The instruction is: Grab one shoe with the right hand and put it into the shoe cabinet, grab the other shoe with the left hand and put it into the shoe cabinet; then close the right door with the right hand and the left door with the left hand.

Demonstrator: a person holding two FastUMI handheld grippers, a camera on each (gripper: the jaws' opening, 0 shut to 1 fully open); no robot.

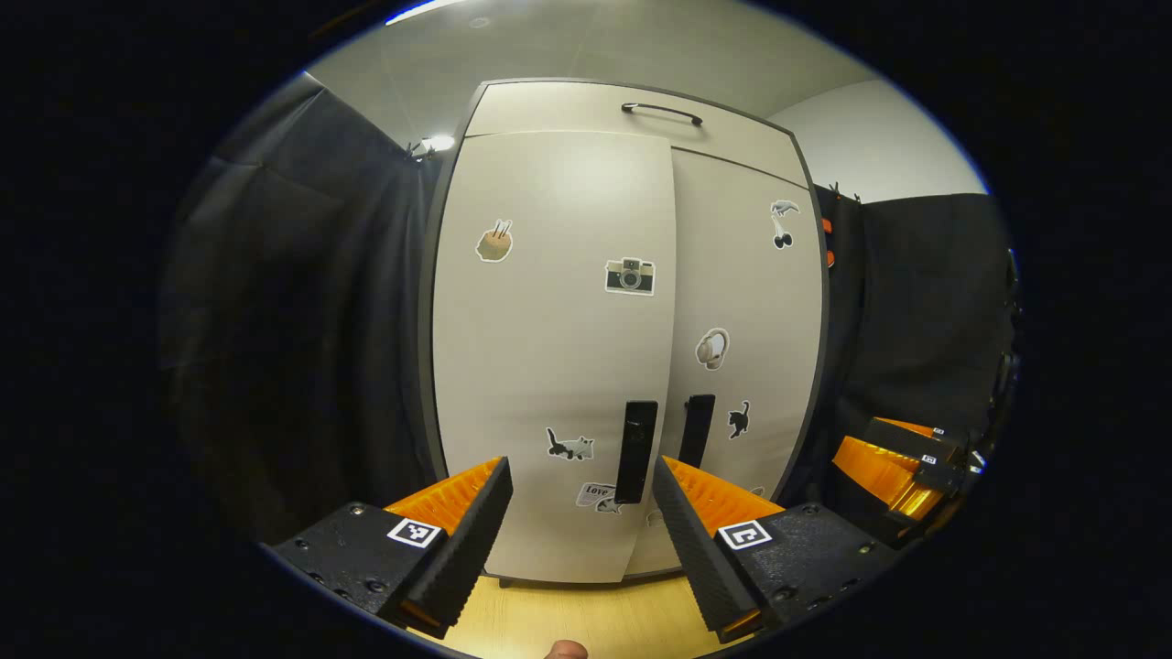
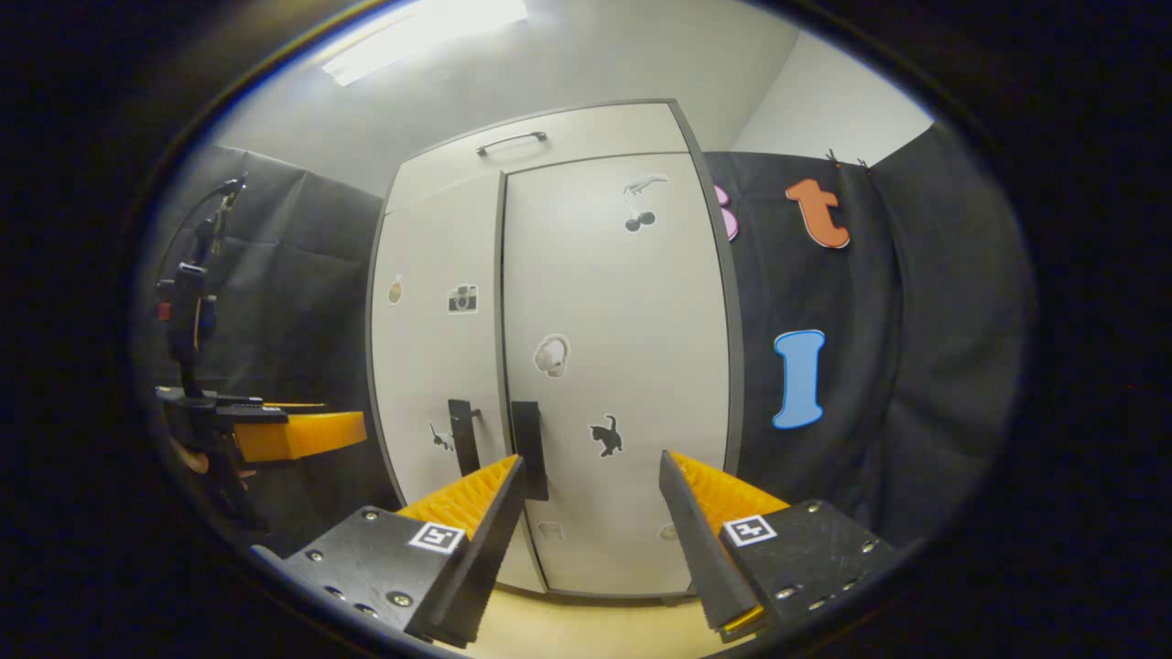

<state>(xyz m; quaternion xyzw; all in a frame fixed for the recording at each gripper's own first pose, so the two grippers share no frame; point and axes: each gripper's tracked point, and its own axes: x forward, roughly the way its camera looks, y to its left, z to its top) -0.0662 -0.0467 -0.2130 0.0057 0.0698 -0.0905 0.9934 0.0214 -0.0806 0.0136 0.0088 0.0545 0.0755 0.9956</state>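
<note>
The pale shoe cabinet [image 1: 549, 348] with stickers stands straight ahead, both doors across its front. Its left door [image 1: 549, 366] sits a little proud of the right door [image 1: 751, 302], as if slightly ajar. Two dark vertical handles [image 1: 635, 450] [image 1: 698, 430] flank the middle seam. My left gripper [image 1: 581, 462] is open and empty, just short of the left door's handle. My right gripper [image 2: 591, 458] is open and empty in front of the right door [image 2: 623, 366], near its handle [image 2: 528, 448]. The right gripper [image 1: 902, 467] hangs at the far right, and the left gripper [image 2: 293, 435] shows at the left of the right gripper view.
A drawer front with a curved handle [image 1: 661, 113] tops the cabinet. Black cloth walls [image 1: 302, 320] [image 2: 916, 366] close in on both sides. Light wooden floor [image 1: 568, 622] runs under the cabinet. A dark upright device with a cable [image 2: 188, 311] rises behind the left gripper.
</note>
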